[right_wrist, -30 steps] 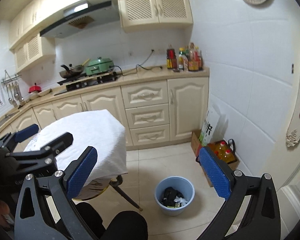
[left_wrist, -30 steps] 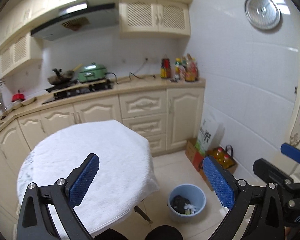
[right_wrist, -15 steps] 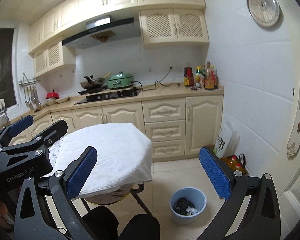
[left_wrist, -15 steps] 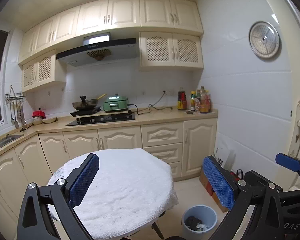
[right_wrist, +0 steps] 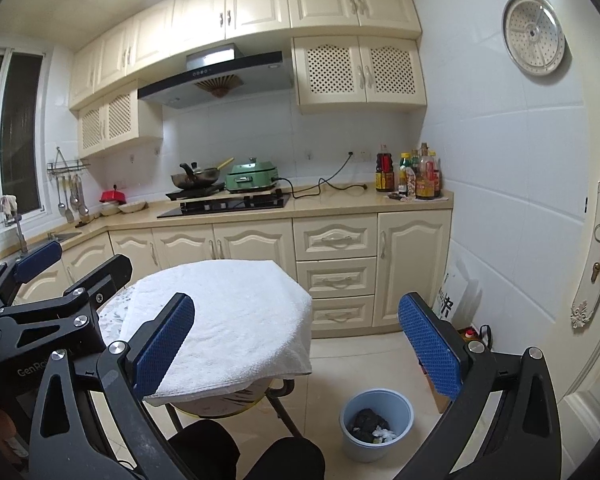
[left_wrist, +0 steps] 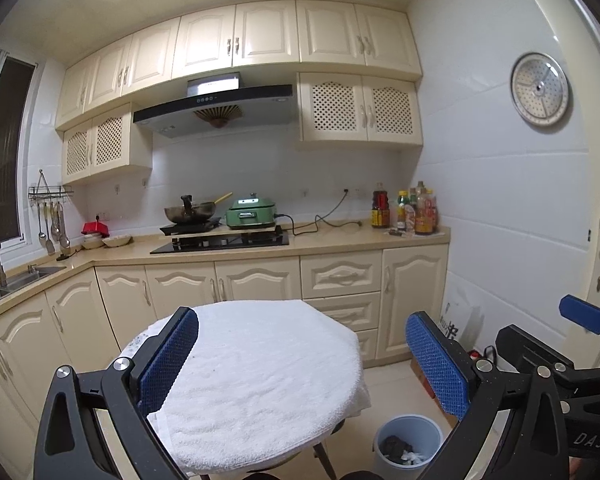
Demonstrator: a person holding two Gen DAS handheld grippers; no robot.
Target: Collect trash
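A pale blue bin (left_wrist: 407, 444) (right_wrist: 376, 424) stands on the tiled floor to the right of the table, with dark and white scraps inside. The small round table (left_wrist: 256, 376) (right_wrist: 228, 320) is covered by a white towel, and I see no trash on it. My left gripper (left_wrist: 300, 364) is open, held above the table's near edge with nothing between its blue pads. My right gripper (right_wrist: 296, 344) is open too, raised over the floor between table and bin. In the right wrist view the left gripper (right_wrist: 40, 300) shows at the left edge.
Cream cabinets and a counter (right_wrist: 300, 208) run along the back wall, carrying a hob, a wok, a green cooker (right_wrist: 252, 178) and several bottles (right_wrist: 410, 178). A box with oil bottles (right_wrist: 472, 334) sits by the right wall. A person's dark-clad knees (right_wrist: 244, 456) are below.
Both grippers have tilted upward, so the views rose from the floor and bin toward the cabinets and ceiling. Both stayed open and empty.
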